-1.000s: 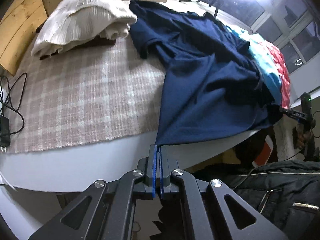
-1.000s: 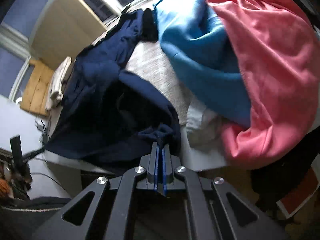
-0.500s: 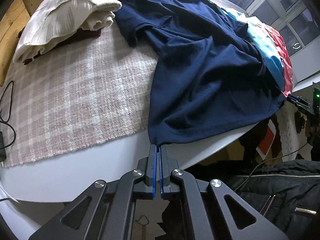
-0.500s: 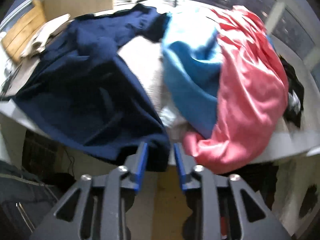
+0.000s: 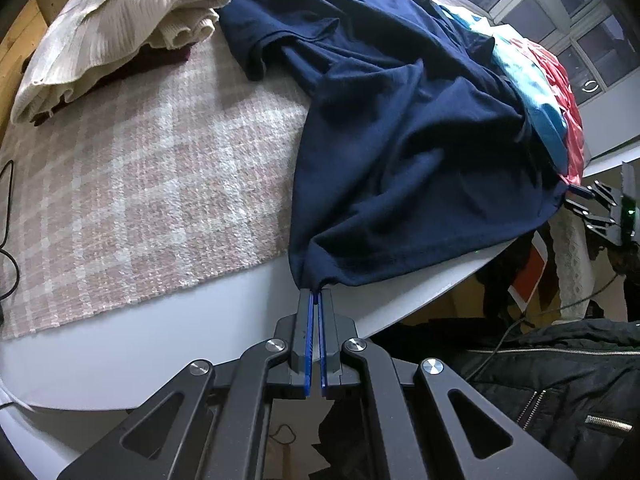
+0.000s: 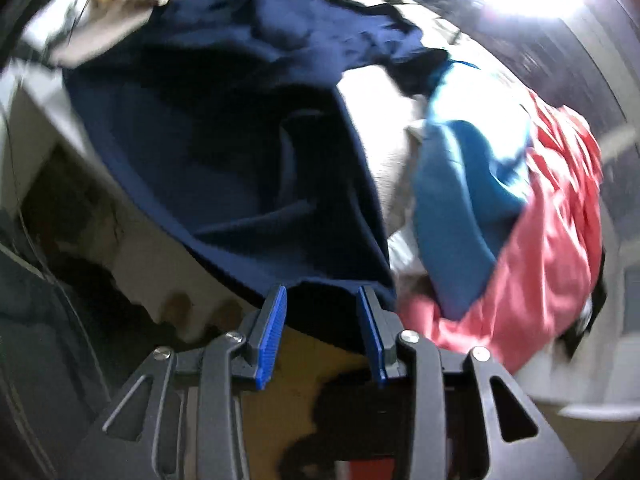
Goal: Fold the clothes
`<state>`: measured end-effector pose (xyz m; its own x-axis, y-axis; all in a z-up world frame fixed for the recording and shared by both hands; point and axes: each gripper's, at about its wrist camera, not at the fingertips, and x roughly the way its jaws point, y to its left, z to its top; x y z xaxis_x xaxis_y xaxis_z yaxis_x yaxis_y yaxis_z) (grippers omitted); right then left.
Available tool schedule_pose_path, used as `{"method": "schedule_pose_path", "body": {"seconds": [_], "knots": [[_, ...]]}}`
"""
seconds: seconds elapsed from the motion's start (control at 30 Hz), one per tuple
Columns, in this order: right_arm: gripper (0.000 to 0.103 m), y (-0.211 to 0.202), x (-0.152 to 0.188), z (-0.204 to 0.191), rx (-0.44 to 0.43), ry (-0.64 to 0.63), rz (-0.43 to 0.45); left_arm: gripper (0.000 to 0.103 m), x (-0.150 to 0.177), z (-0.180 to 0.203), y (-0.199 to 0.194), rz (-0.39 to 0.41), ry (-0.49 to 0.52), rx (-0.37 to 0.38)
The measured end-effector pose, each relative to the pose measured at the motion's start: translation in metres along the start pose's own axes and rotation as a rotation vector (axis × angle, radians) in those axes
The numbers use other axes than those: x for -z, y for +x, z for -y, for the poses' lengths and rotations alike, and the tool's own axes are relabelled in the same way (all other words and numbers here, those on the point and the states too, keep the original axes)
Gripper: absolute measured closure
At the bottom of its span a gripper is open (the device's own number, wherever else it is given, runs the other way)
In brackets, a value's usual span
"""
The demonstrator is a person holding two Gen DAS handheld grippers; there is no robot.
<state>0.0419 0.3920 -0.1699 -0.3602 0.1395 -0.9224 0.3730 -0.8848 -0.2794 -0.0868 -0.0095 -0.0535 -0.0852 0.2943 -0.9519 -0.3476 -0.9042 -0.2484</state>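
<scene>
A navy blue T-shirt [image 5: 400,128] lies spread on the checked blanket [image 5: 152,184], its hem hanging over the white table's front edge. My left gripper [image 5: 315,294] is shut on the shirt's lower left hem corner. In the blurred right wrist view the same shirt [image 6: 248,152] lies ahead, and my right gripper [image 6: 322,300] is open with the shirt's lower right corner between its blue pads [image 6: 272,332], not pinched. The right gripper also shows in the left wrist view [image 5: 600,208], at the shirt's far corner.
A folded cream sweater [image 5: 116,32] on a dark red garment sits at the back left. A blue garment [image 6: 468,200] and a pink one [image 6: 552,240] are heaped to the shirt's right. A black jacket [image 5: 560,368] lies below the table edge. A cable [image 5: 8,208] runs at the far left.
My right gripper has opened and let go of the shirt's right corner, then swung round. My left gripper stays shut on the hem and has drawn the shirt slightly along the table.
</scene>
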Motion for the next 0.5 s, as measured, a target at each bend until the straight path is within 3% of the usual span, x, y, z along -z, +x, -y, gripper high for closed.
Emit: {"method": "schedule_pose_path", "body": {"seconds": [0.17, 0.33, 0.43, 0.5], "knots": [[0.067, 0.026, -0.013, -0.014, 0.046, -0.150, -0.042, 0.101, -0.001, 0.001, 0.002, 0.001, 0.014, 0.011], [0.067, 0.001, -0.024, 0.000, -0.052, -0.037, 0.005, 0.101, 0.002, 0.003, -0.006, 0.028, 0.025, 0.028], [0.055, -0.008, -0.023, 0.013, -0.093, 0.046, 0.026, 0.101, 0.005, 0.003, -0.006, 0.029, 0.041, 0.032], [0.054, -0.010, -0.022, 0.018, -0.108, 0.085, 0.028, 0.093, 0.004, 0.005, -0.001, 0.028, 0.062, 0.010]]}}
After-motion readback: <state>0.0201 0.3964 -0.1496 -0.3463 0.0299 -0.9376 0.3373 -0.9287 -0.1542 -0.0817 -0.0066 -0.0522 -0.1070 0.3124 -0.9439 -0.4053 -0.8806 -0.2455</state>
